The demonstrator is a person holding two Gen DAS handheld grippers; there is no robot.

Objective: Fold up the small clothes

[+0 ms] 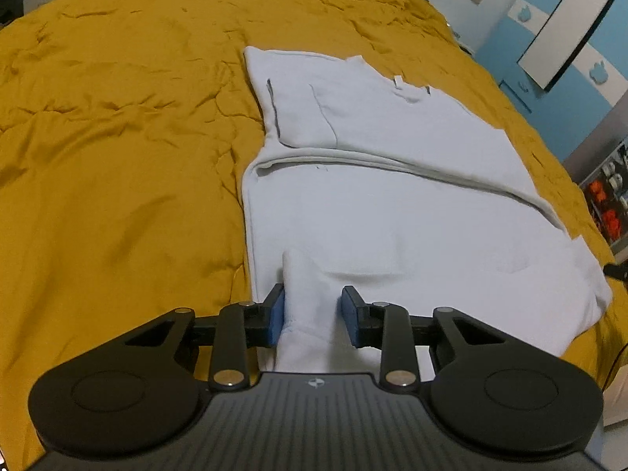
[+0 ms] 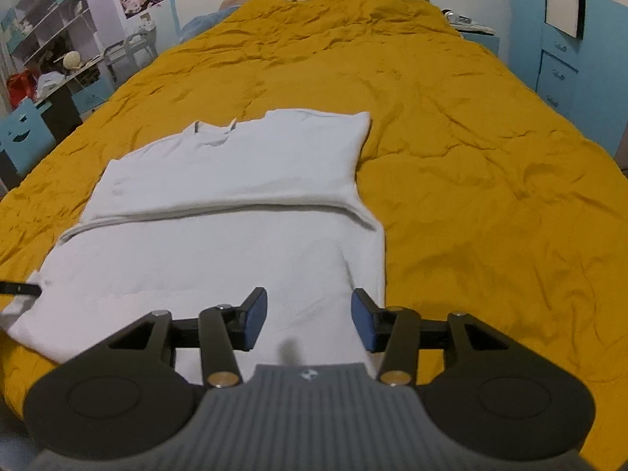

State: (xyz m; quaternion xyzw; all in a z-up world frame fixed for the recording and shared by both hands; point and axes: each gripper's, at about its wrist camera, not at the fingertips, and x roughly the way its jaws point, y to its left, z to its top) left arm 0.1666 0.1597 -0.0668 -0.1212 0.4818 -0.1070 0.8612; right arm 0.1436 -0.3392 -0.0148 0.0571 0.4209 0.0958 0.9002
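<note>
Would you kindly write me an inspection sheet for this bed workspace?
Surface: mustard quilt, wrinkled.
Job's things: white top, lying flat, lower part folded up across the body.
Clutter: nothing seen on the quilt.
Grippers: left tool has a raised fold of the top between its pads; right tool open above the top's near edge.
Cables: nothing seen.
Surroundings: blue drawers; crowded shelves.

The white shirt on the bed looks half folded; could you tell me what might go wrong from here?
1. The left claw has only a small raised pinch of the white shirt between its pads, so the cloth may slip out.
2. The right claw stands open over the near hem, so lifting now would likely skew the fold across the yellow bedcover.
</note>
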